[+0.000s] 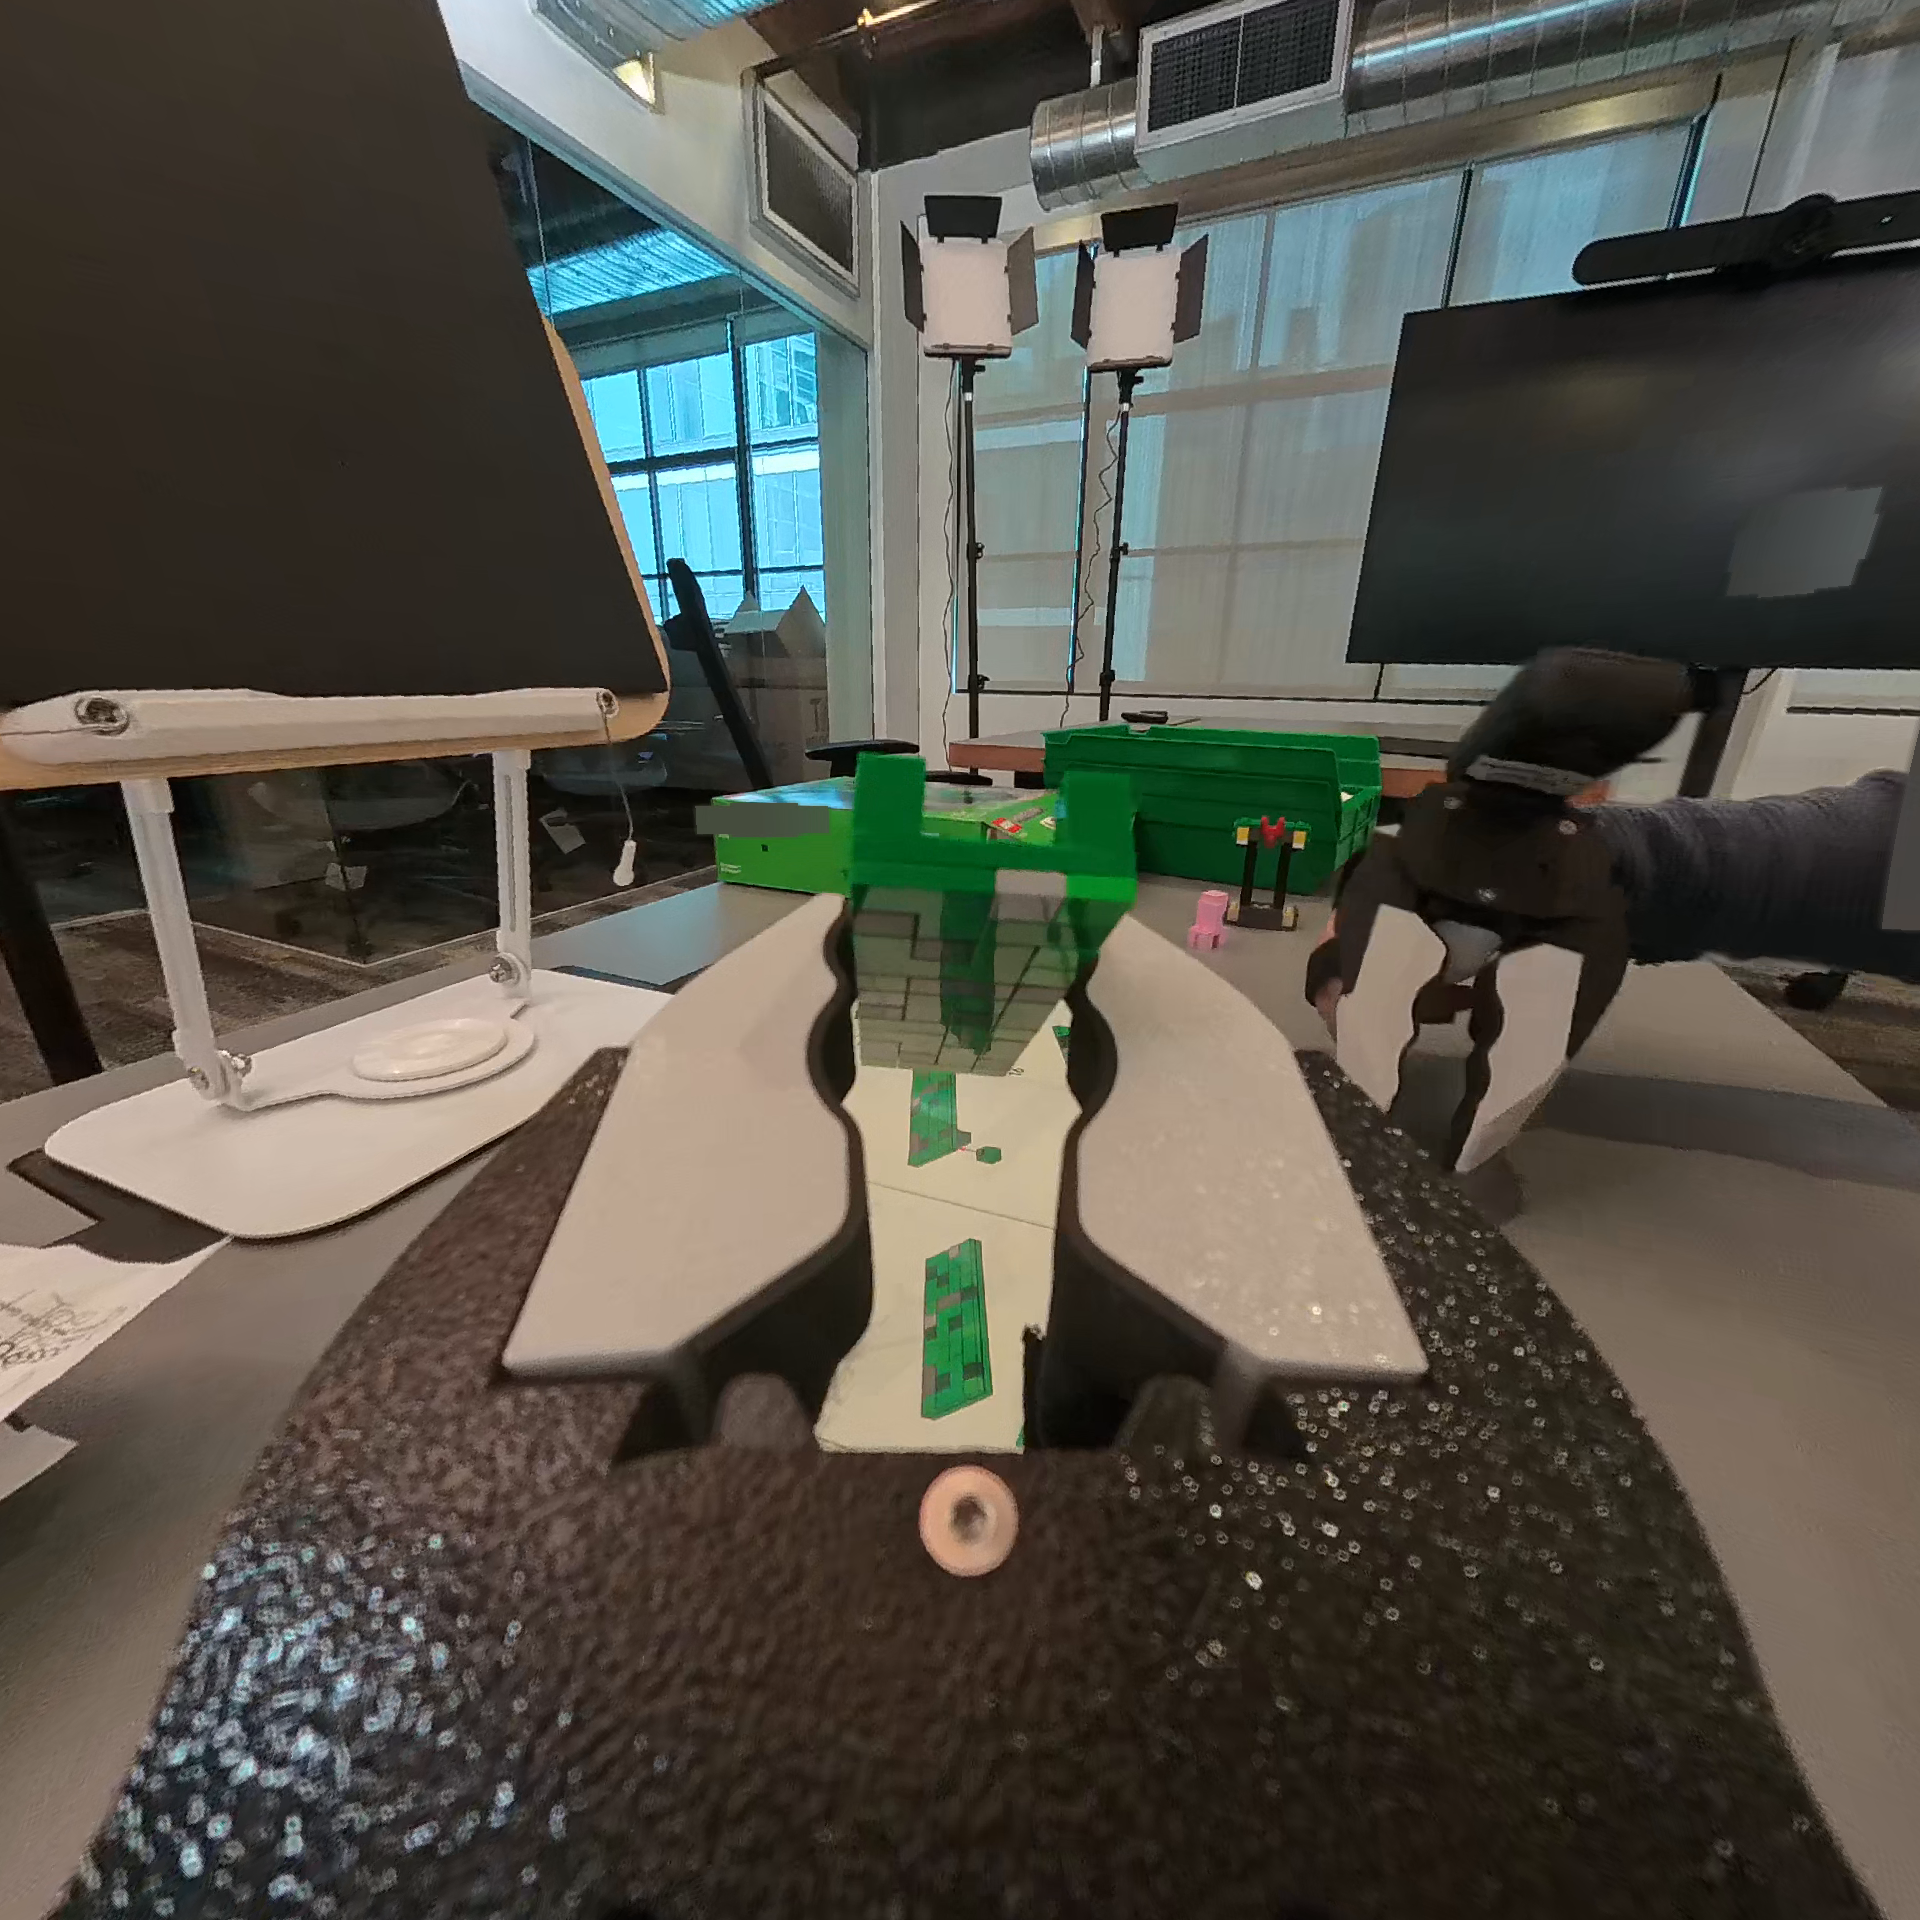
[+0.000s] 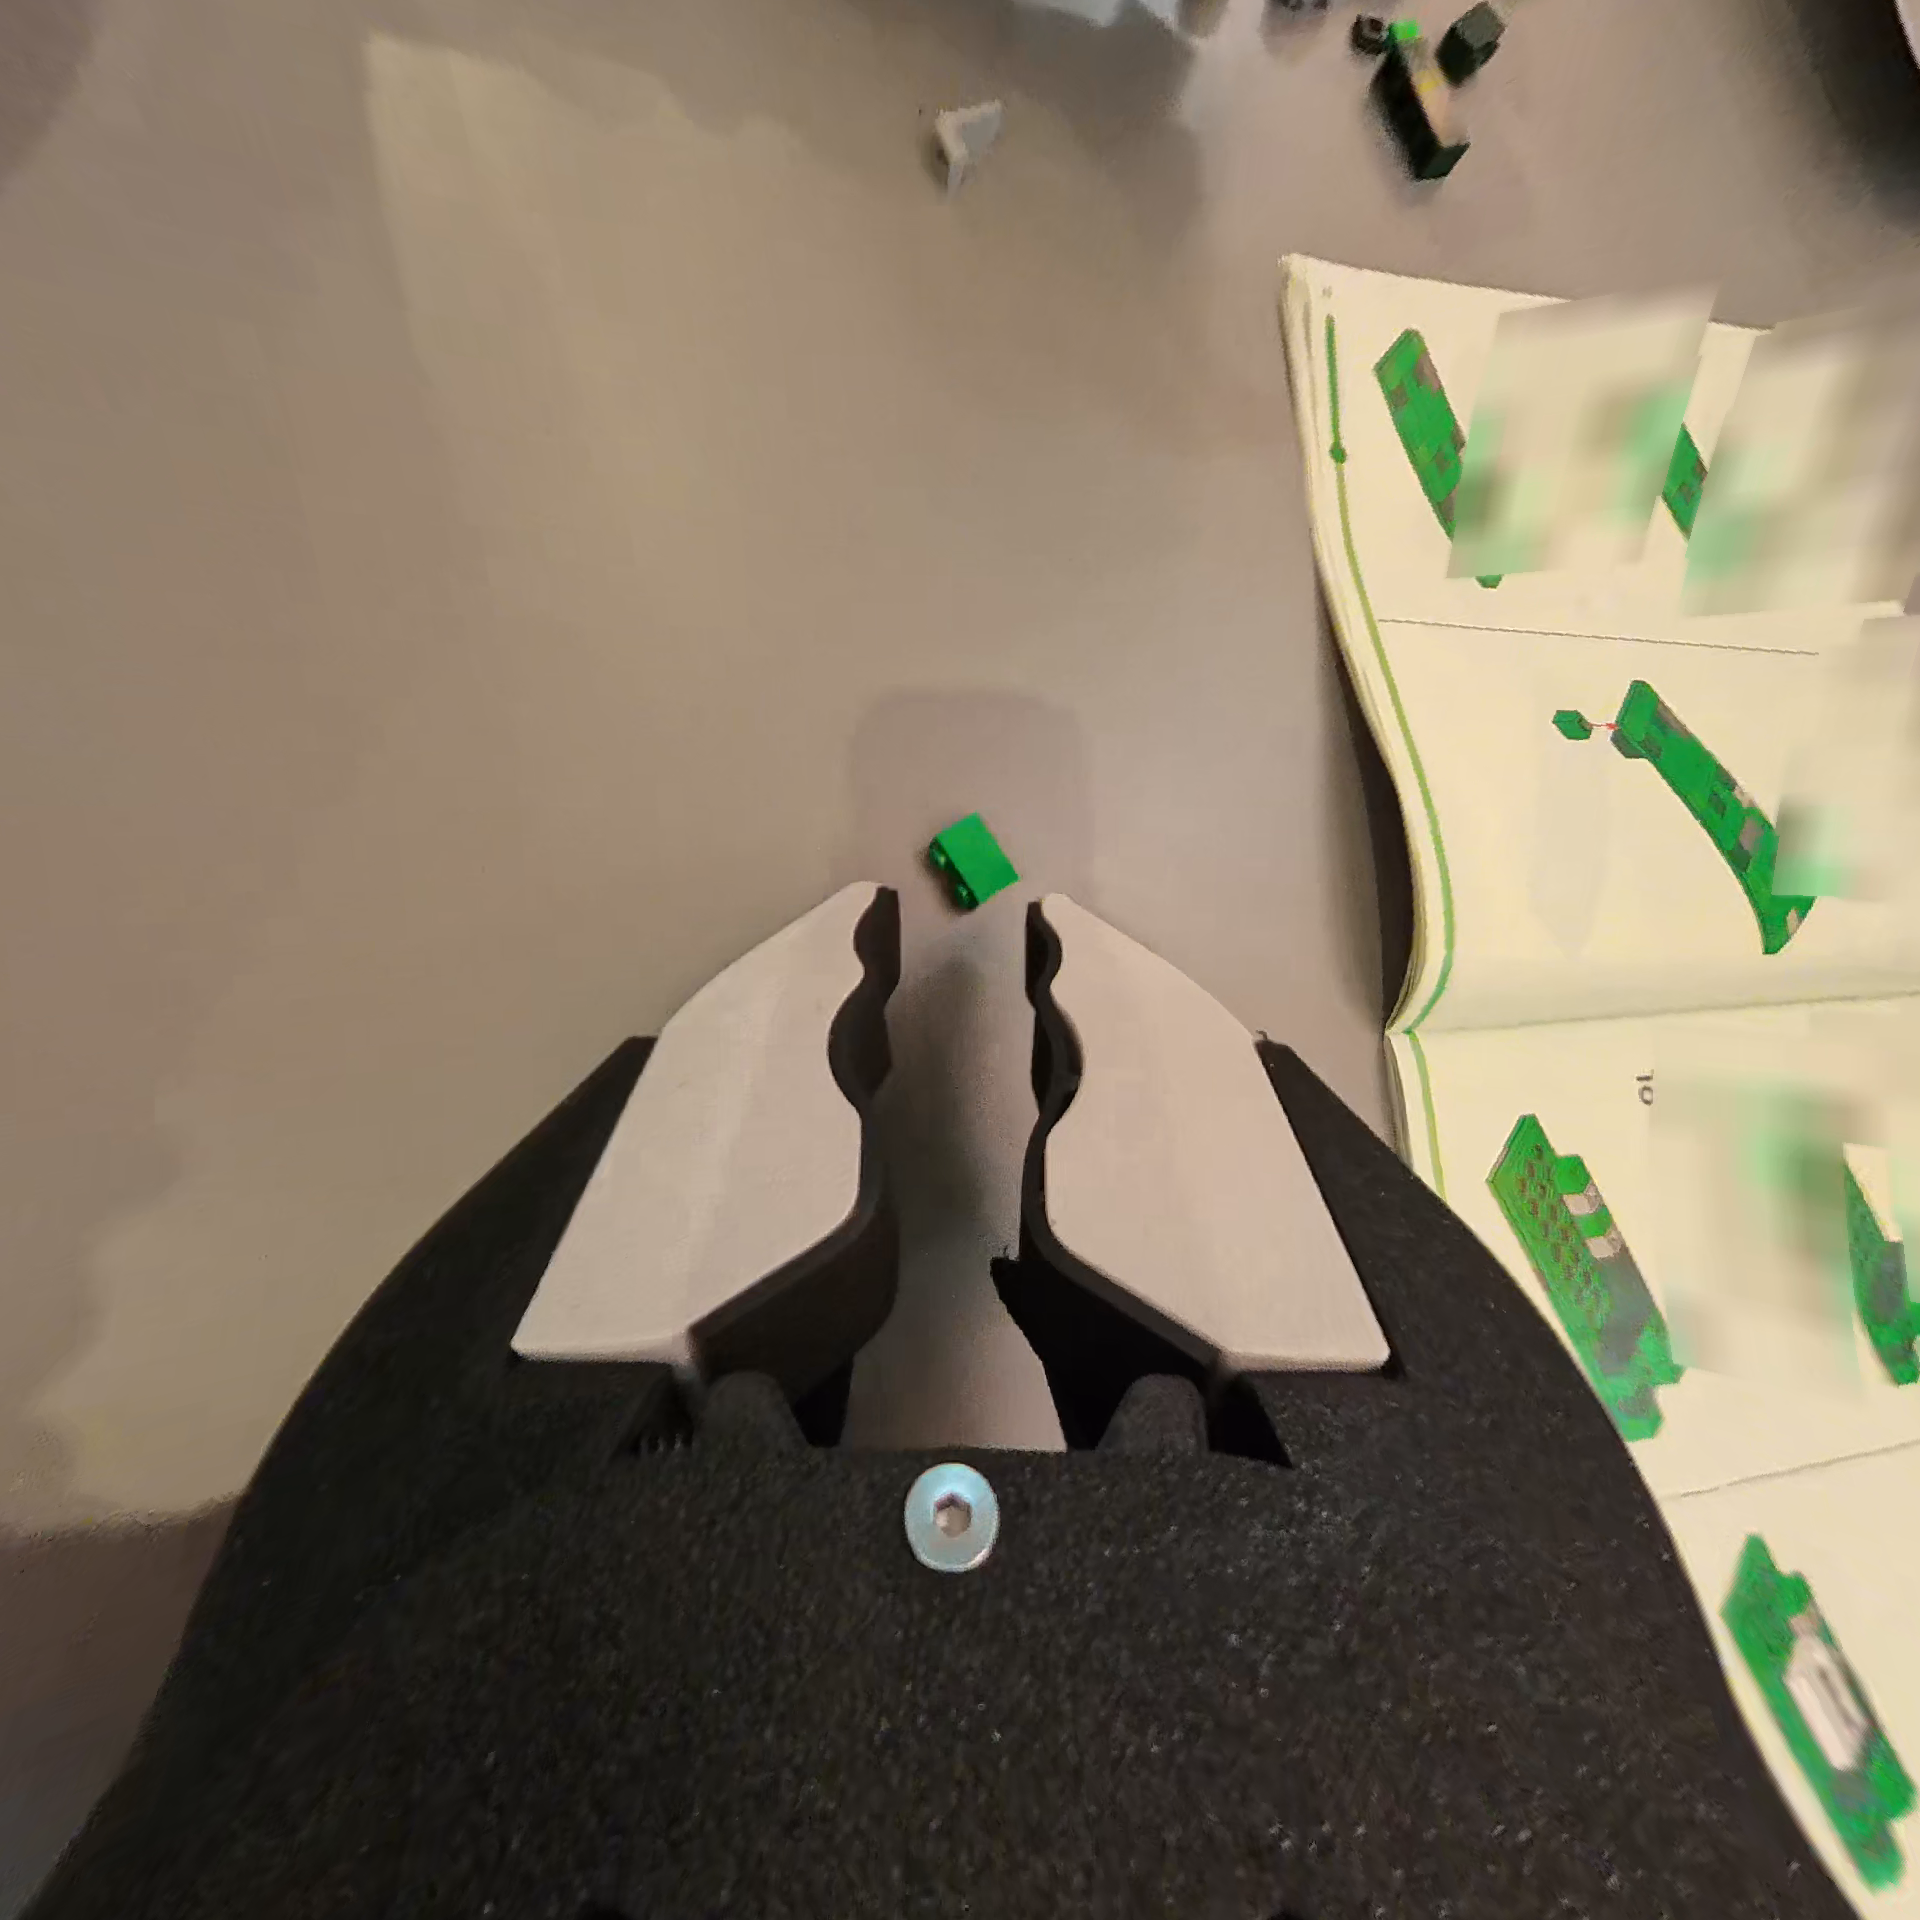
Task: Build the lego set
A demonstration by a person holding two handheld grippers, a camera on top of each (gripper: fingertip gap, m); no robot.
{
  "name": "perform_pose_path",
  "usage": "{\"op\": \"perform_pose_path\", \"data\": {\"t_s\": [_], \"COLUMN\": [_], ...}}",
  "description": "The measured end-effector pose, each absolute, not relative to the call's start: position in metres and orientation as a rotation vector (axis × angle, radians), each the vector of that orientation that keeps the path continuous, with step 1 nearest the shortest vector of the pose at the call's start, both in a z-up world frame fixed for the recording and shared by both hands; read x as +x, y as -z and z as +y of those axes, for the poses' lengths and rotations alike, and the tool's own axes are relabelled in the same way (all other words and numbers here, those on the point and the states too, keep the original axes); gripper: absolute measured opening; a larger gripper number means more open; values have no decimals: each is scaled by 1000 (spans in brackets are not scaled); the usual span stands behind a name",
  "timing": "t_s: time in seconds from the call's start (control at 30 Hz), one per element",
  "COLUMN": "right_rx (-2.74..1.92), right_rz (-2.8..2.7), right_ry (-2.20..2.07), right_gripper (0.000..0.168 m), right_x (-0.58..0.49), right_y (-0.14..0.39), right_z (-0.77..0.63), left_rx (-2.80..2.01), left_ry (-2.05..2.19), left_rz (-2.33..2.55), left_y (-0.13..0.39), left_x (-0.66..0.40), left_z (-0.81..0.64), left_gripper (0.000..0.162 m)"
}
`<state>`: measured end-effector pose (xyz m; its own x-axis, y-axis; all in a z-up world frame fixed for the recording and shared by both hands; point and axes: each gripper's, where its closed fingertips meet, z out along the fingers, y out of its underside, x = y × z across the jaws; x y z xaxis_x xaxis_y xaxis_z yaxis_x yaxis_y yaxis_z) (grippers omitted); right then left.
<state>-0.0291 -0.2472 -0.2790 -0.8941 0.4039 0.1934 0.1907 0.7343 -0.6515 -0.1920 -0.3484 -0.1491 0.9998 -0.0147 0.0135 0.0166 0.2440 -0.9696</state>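
My left gripper [image 1: 961, 935] is shut on a green and grey brick assembly [image 1: 977, 914] and holds it upright above the open instruction booklet [image 1: 956, 1226]. My right gripper [image 2: 961, 909] is open and empty, pointing down at the grey table. A small green brick [image 2: 974, 861] lies on its side just beyond the right fingertips, apart from them. The right gripper also shows in the left wrist view [image 1: 1455, 1091], open and low over the table at the right.
The instruction booklet [image 2: 1621, 935] lies open to the right of the small brick. A white tablet stand [image 1: 291, 1101] is at left. A green box [image 1: 790, 842], a green bin [image 1: 1226, 800], a pink figure [image 1: 1207, 920] and a small black model [image 1: 1268, 873] sit at the back. Loose dark pieces [image 2: 1423, 94] lie farther off.
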Motion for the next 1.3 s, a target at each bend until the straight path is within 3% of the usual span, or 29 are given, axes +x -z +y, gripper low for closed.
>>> {"op": "perform_pose_path", "data": {"t_s": [0.27,0.53,0.7,1.0,1.3], "right_rx": [-622,-377,-342,-139,-162], "right_rz": [-2937,-3274,-3339,-2644,-2107], "right_ry": [-1033,-606,-464,-242,-137], "right_gripper": [18,21,11,11,11], "right_x": [-35,-34,-32,-54,-72], "right_y": [270,291,293,284,241], "right_z": [-251,-252,-253,-240,-234], "left_rx": [-1323,-1326,-1329,-1345,-1561], "left_ry": [32,46,56,228,477], "left_rz": [9,18,23,105,330], "left_y": [148,148,148,147,181], "left_x": [-189,-188,-187,-162,-97], "left_z": [-348,-347,-347,-336,-303], "left_gripper": [37,37,38,37,37]}}
